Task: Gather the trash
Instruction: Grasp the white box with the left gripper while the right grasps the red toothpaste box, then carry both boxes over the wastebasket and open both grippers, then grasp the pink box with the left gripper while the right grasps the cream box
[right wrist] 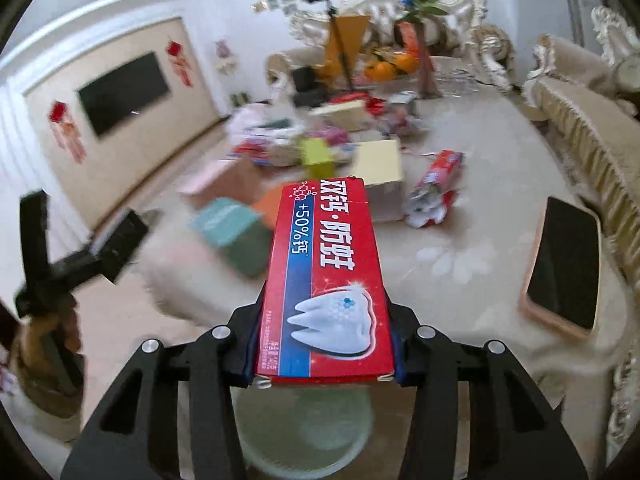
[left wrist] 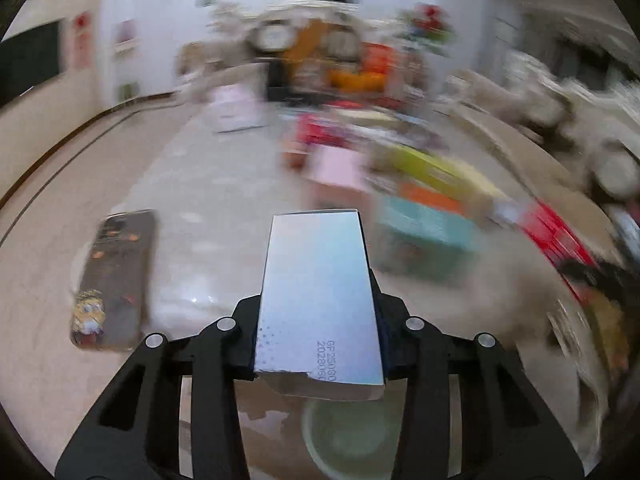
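Both grippers loaded, each over a pale bin.
Left gripper (left wrist: 318, 336) jaws clamp a silver box (left wrist: 316, 296); right gripper (right wrist: 324, 340) jaws clamp a red toothpaste box (right wrist: 324, 280); bin (right wrist: 304, 432) directly beneath.

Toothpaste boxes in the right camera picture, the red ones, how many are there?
2. One red toothpaste box is clamped in the right gripper. A second, torn-open red box lies on the table farther back. More may hide in the blurry pile behind.
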A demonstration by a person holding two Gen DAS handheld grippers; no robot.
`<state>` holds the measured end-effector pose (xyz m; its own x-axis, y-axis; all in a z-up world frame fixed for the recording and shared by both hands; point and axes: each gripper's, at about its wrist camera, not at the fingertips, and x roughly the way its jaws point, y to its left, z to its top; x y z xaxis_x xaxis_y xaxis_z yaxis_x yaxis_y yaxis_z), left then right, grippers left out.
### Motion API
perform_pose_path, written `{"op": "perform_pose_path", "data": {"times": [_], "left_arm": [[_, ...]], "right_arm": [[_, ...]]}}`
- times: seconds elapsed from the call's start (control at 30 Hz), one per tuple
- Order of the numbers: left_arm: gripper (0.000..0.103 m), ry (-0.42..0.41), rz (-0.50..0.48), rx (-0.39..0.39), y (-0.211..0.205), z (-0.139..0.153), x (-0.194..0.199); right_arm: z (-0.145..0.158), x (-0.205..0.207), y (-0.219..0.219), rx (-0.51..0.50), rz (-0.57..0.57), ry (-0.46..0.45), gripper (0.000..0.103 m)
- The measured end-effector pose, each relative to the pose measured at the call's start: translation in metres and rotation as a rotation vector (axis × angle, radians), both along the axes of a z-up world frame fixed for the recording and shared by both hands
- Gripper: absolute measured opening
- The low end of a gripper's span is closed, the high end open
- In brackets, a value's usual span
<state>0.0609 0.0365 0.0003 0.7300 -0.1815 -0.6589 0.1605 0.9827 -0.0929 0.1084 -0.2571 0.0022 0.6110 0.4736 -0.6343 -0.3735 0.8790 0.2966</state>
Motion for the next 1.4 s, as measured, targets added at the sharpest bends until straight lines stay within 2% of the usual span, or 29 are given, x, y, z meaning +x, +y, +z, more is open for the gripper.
{"op": "perform_pose_path", "data": {"times": [0.1,0.17,0.2,0.23,0.3,0.4,0.53,0.6,0.63,0.7,0.8,0.93,1.0,1.1,1.17,1.2,1.23,1.33,1.4], "left_arm": [[0.041,0.064,-0.140,0.003,-0.024,-0.015,-0.032],[0.041,0.169,-0.217,0.022,-0.043,-0.048,-0.047],[0.041,0.191,-0.230,0.025,-0.046,-0.056,-0.047],[0.041,0.266,-0.252,0.023,-0.053,-0.079,-0.045],[0.041,0.354,-0.269,0.019,-0.060,-0.108,-0.040],[0.041,0.477,-0.298,0.059,-0.072,-0.156,-0.022],[0.042,0.558,-0.290,0.079,-0.073,-0.188,0.000],[0.057,0.573,-0.282,0.067,-0.073,-0.199,0.007],[0.071,0.567,-0.265,0.066,-0.072,-0.204,0.011],[0.074,0.558,-0.238,0.075,-0.069,-0.211,0.016],[0.075,0.584,-0.219,0.063,-0.064,-0.216,0.018],[0.075,0.525,-0.140,0.010,-0.036,-0.187,0.001],[0.075,0.457,-0.088,-0.061,-0.017,-0.155,-0.004],[0.075,0.348,-0.040,-0.095,0.000,-0.110,-0.004],[0.075,0.205,-0.014,-0.066,0.011,-0.068,0.002],[0.075,0.173,-0.008,-0.050,0.012,-0.059,0.006],[0.075,0.098,0.009,-0.006,0.015,-0.039,0.018],[0.075,0.039,0.055,0.036,0.016,-0.018,0.055],[0.075,0.012,0.057,0.019,0.014,-0.007,0.083]], "right_arm": [[-0.012,-0.032,0.013,0.020,0.065,0.054,0.045],[-0.034,-0.046,0.024,-0.012,0.088,0.122,0.045],[-0.047,-0.048,0.029,-0.041,0.095,0.154,0.045],[-0.061,-0.048,0.033,-0.062,0.098,0.196,0.045],[-0.098,-0.042,0.040,-0.090,0.090,0.295,0.045],[-0.137,-0.027,0.051,-0.172,0.078,0.363,0.045],[-0.173,-0.009,0.067,-0.217,0.104,0.420,0.046],[-0.182,-0.004,0.076,-0.236,0.118,0.424,0.047],[-0.189,0.000,0.082,-0.253,0.123,0.428,0.054],[-0.194,-0.003,0.087,-0.280,0.117,0.416,0.068],[-0.194,-0.006,0.087,-0.296,0.107,0.409,0.068],[-0.169,-0.017,0.075,-0.246,0.113,0.355,0.068],[-0.139,-0.023,0.059,-0.190,0.098,0.299,0.068],[-0.092,-0.024,0.037,-0.148,0.029,0.171,0.068],[-0.057,-0.015,0.022,-0.138,-0.047,0.058,0.068],[-0.043,-0.008,0.016,-0.133,-0.086,0.005,0.068],[-0.032,0.003,0.009,-0.132,-0.122,-0.035,0.070],[-0.013,0.038,0.003,-0.125,-0.170,-0.086,0.071],[-0.007,0.060,0.007,-0.117,-0.171,-0.099,0.071]]}}
